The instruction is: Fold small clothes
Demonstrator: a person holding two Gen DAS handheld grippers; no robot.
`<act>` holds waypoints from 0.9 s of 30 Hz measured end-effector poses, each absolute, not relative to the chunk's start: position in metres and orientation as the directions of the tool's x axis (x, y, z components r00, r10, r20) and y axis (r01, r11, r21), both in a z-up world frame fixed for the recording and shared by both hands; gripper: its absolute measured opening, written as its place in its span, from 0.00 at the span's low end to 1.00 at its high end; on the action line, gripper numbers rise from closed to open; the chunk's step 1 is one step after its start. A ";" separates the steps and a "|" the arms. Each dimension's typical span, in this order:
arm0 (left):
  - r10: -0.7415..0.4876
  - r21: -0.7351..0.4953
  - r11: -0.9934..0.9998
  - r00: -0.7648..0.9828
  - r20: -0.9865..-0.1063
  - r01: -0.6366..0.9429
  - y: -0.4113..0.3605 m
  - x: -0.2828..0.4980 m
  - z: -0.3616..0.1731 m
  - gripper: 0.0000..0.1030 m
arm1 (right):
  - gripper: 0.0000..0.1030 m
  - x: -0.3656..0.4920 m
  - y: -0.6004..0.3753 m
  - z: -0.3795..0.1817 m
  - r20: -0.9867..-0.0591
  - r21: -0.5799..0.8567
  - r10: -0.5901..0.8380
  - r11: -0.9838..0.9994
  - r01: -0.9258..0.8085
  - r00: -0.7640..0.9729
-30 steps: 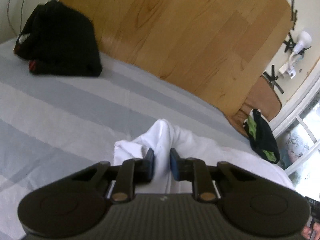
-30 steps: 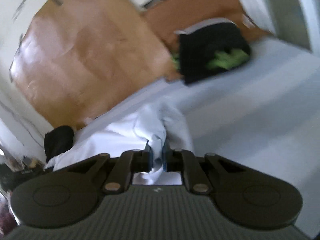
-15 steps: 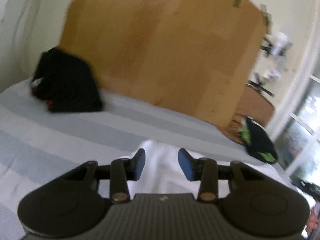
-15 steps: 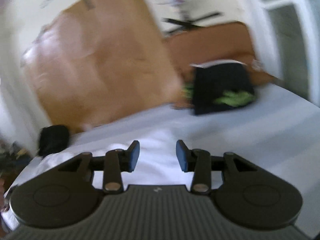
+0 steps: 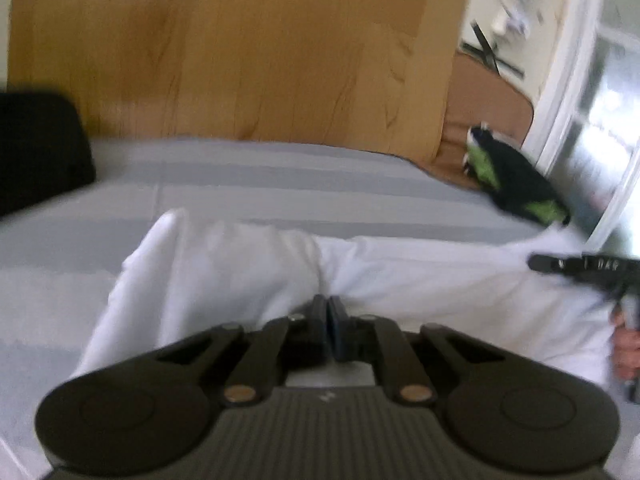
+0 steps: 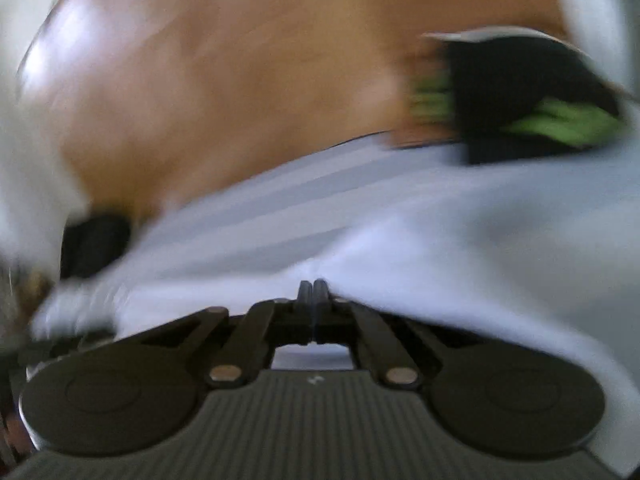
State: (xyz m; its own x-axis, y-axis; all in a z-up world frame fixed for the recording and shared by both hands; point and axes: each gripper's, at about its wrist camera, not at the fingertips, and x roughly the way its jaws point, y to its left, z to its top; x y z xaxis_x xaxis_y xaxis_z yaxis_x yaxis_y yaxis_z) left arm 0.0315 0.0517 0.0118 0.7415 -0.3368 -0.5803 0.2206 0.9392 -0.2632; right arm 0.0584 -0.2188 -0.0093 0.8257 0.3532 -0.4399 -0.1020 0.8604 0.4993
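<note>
Two grippers are working on one white garment (image 5: 248, 264), which is lying spread across the striped grey bed (image 5: 280, 176) in front of us. We are seeing the left gripper (image 5: 329, 320) low at the garment's near edge, its fingers (image 5: 318, 320) having just been closing and now drawn together on a pinch of the white cloth, with folds of fabric bunching up just beyond the tips. From the right wrist view, we are finding the right gripper (image 6: 313, 300) in the same posture: its fingers (image 6: 305, 296) have just been closing too and are now pressed together at the garment's hem, the white cloth (image 6: 440, 248) puckering into a small ridge right at the tips. That view is heavily blurred, so we are not making out finer creases. In the left view the right gripper (image 5: 592, 268) is showing at the far right edge, resting over the garment's other end, with a hand (image 5: 626, 344) beneath it. Beyond the garment, a black and green item (image 5: 516, 176) is lying at the bed's far right corner, and a black pile (image 5: 36, 148) is sitting at the far left, both well apart from the white cloth. Behind the bed a wooden headboard (image 5: 260, 52) is standing.
</note>
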 end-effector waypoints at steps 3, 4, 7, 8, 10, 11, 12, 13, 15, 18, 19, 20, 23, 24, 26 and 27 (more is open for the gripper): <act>-0.310 -0.206 0.950 0.760 -0.572 0.233 0.047 0.026 0.010 0.06 | 0.00 0.049 -0.259 -0.024 -0.380 0.628 0.431 0.770 -0.113 0.819; -0.291 -0.171 0.957 0.771 -0.567 0.236 0.041 0.026 0.007 0.06 | 0.00 0.046 -0.253 -0.023 -0.386 0.578 0.405 0.806 -0.125 0.829; -0.254 -0.119 0.966 0.782 -0.568 0.228 0.032 0.027 0.004 0.06 | 0.00 0.047 -0.235 -0.019 -0.404 0.492 0.350 0.862 -0.122 0.845; -0.252 -0.119 0.967 0.781 -0.572 0.225 0.032 0.027 0.004 0.06 | 0.00 0.047 -0.236 -0.020 -0.407 0.505 0.354 0.855 -0.115 0.842; -0.252 -0.143 0.968 0.773 -0.582 0.208 0.035 0.024 0.009 0.06 | 0.01 0.044 -0.242 -0.017 -0.417 0.561 0.376 0.823 -0.091 0.828; -0.249 -0.159 0.968 0.772 -0.584 0.192 0.036 0.020 0.014 0.06 | 0.09 0.039 -0.242 -0.015 -0.419 0.590 0.383 0.804 -0.074 0.824; -0.255 -0.180 0.966 0.778 -0.575 0.184 0.038 0.014 0.019 0.12 | 0.10 0.029 -0.243 -0.010 -0.404 0.606 0.385 0.792 -0.072 0.830; -0.269 -0.196 0.962 0.786 -0.556 0.190 0.037 0.006 0.025 0.20 | 0.10 0.017 -0.239 -0.005 -0.377 0.608 0.396 0.788 -0.099 0.838; -0.332 -0.233 0.941 0.798 -0.503 0.245 0.029 -0.006 0.037 0.21 | 0.10 0.000 -0.225 0.004 -0.331 0.606 0.450 0.775 -0.179 0.829; -0.440 -0.276 0.897 0.761 -0.477 0.346 0.006 -0.014 0.043 0.22 | 0.10 -0.009 -0.193 0.005 -0.352 0.574 0.536 0.771 -0.276 0.767; -0.448 -0.261 0.894 0.748 -0.489 0.365 -0.003 -0.016 0.041 0.23 | 0.10 -0.011 -0.182 0.002 -0.381 0.549 0.554 0.780 -0.301 0.741; -0.444 -0.238 0.896 0.740 -0.505 0.376 -0.010 -0.019 0.036 0.24 | 0.10 -0.014 -0.173 -0.002 -0.412 0.516 0.556 0.795 -0.318 0.722; -0.398 -0.189 0.913 0.692 -0.603 0.360 -0.015 -0.025 0.011 0.24 | 0.06 -0.030 -0.171 -0.017 -0.474 0.469 0.536 0.825 -0.315 0.699; -0.402 -0.180 0.912 0.707 -0.582 0.370 -0.012 -0.035 0.005 0.25 | 0.06 -0.038 -0.179 -0.021 -0.459 0.493 0.549 0.812 -0.314 0.698; -0.407 -0.162 0.907 0.713 -0.570 0.388 -0.007 -0.053 0.003 0.25 | 0.03 -0.054 -0.194 -0.026 -0.444 0.532 0.556 0.794 -0.292 0.703; -0.408 -0.165 0.907 0.709 -0.575 0.388 -0.004 -0.057 0.004 0.27 | 0.04 -0.060 -0.199 -0.027 -0.442 0.541 0.558 0.790 -0.288 0.702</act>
